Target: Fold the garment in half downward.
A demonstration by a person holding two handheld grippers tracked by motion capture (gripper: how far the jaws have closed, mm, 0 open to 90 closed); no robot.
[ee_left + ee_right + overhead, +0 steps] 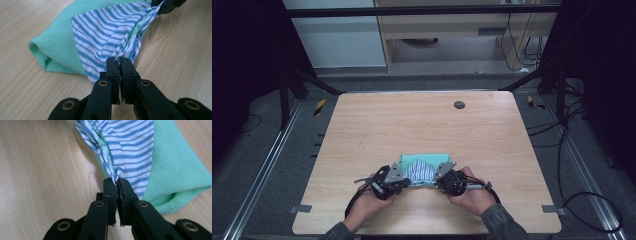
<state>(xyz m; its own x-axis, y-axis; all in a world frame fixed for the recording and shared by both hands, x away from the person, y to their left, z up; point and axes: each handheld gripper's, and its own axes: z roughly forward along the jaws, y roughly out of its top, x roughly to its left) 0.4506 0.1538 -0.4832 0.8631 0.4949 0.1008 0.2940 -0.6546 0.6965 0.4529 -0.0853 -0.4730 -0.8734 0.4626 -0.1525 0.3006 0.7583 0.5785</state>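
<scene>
A blue-and-white striped cloth (420,172) lies on a folded green waffle-weave cloth (412,160) near the table's front edge. My left gripper (404,183) is shut on the striped cloth's near left corner (110,40), its jaws pinching the fabric (119,59). My right gripper (437,183) is shut on the opposite near corner of the striped cloth (130,147), jaws closed on it (117,180). The striped fabric bunches between the two grippers. The green cloth (57,47) (175,170) spreads behind it. The right gripper's tip (166,5) shows at the top of the left gripper view.
The wooden table (422,125) has a dark round grommet (459,104) near its far edge. Cables (582,200) run on the floor to the right. A black frame bar (422,10) crosses above the far side.
</scene>
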